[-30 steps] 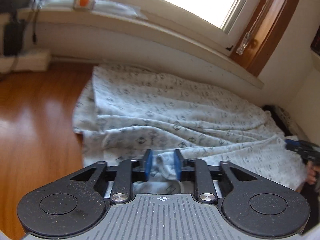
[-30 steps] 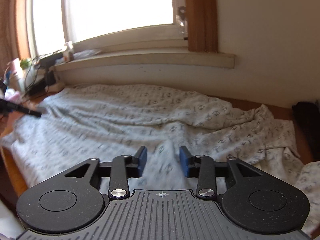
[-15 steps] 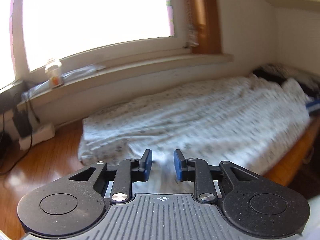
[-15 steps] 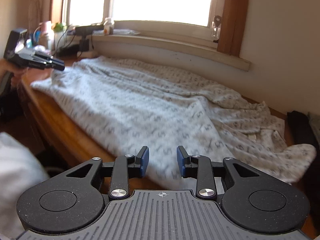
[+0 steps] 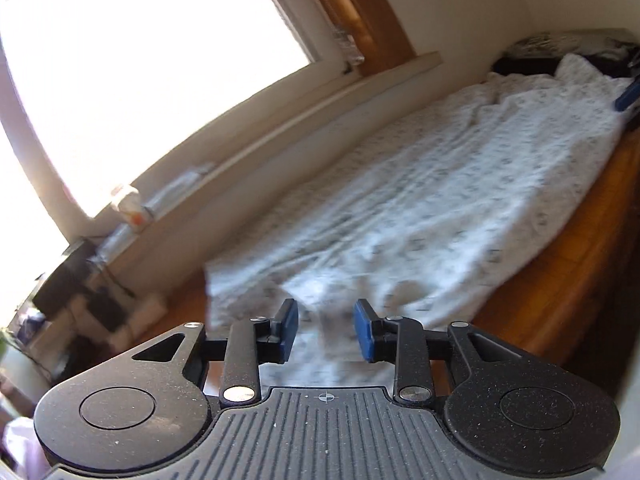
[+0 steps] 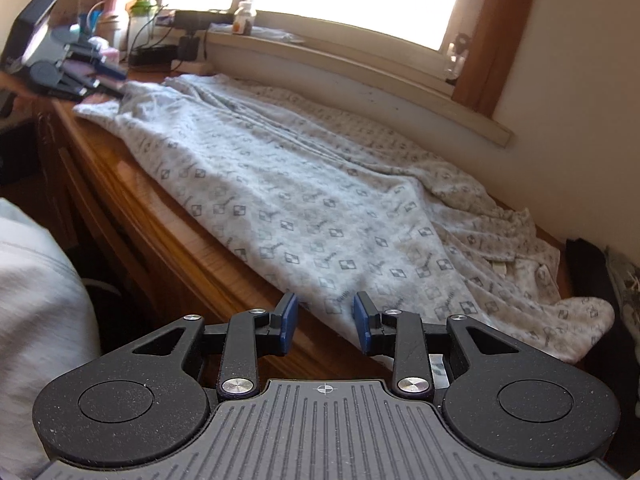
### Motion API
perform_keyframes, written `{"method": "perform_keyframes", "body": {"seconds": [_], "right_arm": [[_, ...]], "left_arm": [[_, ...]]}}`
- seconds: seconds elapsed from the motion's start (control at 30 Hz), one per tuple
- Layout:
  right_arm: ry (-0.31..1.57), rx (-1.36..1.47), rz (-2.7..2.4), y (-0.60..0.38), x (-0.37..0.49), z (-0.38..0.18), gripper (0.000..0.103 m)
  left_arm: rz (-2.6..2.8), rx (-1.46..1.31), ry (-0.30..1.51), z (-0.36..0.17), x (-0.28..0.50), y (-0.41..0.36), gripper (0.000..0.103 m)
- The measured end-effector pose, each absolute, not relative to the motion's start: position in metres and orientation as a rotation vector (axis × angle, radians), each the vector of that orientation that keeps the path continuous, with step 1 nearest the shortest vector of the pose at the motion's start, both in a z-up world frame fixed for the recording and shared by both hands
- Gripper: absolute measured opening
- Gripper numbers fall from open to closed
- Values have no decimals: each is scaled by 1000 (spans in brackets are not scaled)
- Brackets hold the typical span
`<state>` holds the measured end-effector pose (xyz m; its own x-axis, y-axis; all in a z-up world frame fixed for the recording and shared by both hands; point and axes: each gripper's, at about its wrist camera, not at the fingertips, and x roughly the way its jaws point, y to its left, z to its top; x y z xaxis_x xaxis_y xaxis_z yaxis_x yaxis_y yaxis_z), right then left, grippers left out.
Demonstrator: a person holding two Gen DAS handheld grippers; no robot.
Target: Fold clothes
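Note:
A pale grey garment printed with small dark squares lies spread along the wooden table, rumpled at its far right end. My right gripper hovers over the garment's near hem at the table's front edge. Its blue pads stand apart and do not press on the cloth. My left gripper is at the garment's left end. Its jaws are opening, with blurred cloth in the gap and no visible pinch. Each gripper also shows in the other's view: the left gripper far left, the right gripper far right.
A window sill runs behind the table, with a small bottle on it. Bottles, cables and a power strip crowd the back left. Dark items sit past the garment's right end. A person's white clothing fills the near left.
The left gripper let go of the bunched fold, swung leftward along the table and rolled. The right gripper drew back to the front edge, its jaws slightly narrower.

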<state>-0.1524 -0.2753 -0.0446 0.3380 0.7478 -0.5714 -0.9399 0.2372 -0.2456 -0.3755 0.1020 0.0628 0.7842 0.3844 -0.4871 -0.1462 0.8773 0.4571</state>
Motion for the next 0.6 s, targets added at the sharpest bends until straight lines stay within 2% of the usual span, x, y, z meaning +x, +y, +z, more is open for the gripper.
{"method": "perform_keyframes", "body": {"seconds": [0.43,0.53,0.6], "right_arm": [[326,-724,1223,-258,-163,-48,30],[327,-732,1225,-255,-160,-47,21],[326,-716,1227,-256,-158,-44,8]], "left_arm": [[38,544,649,46,-352,31,36],[-2,620,666,44,-344,20,41],[-29,650,676,44,-339,17,42]]}}
